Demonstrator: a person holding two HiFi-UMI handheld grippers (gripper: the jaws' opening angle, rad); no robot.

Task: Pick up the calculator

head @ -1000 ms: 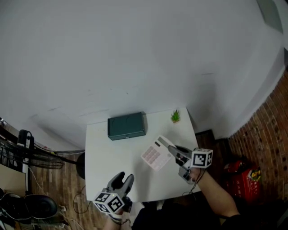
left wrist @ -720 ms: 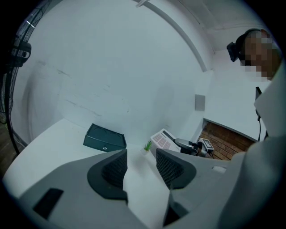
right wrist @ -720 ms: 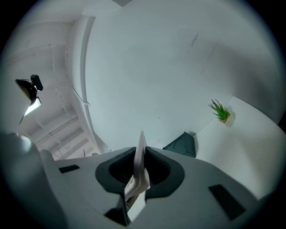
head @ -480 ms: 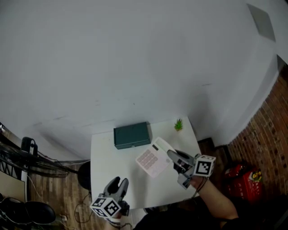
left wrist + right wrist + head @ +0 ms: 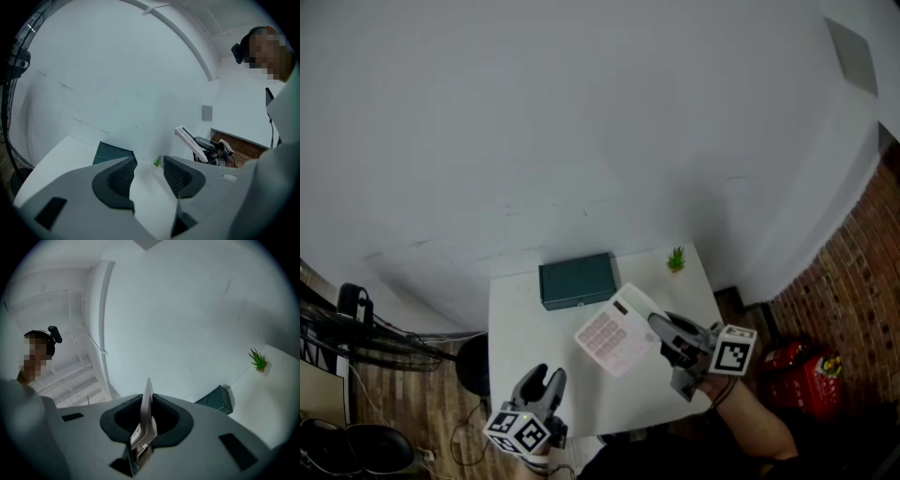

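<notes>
Thin white calculator edgewise in tight right gripper fingers; left gripper fingers textured, apart

Bare indoor room: white table, brick wall, wood floor.

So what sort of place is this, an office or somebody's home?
Probably a plain office or studio corner: a small white table against a bare white wall, holding a green box and a potted plant, with a brick wall alongside.

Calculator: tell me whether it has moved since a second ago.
Yes. Held in the right gripper, the calculator has lifted and now shows closer to the green box in the head view.
</notes>
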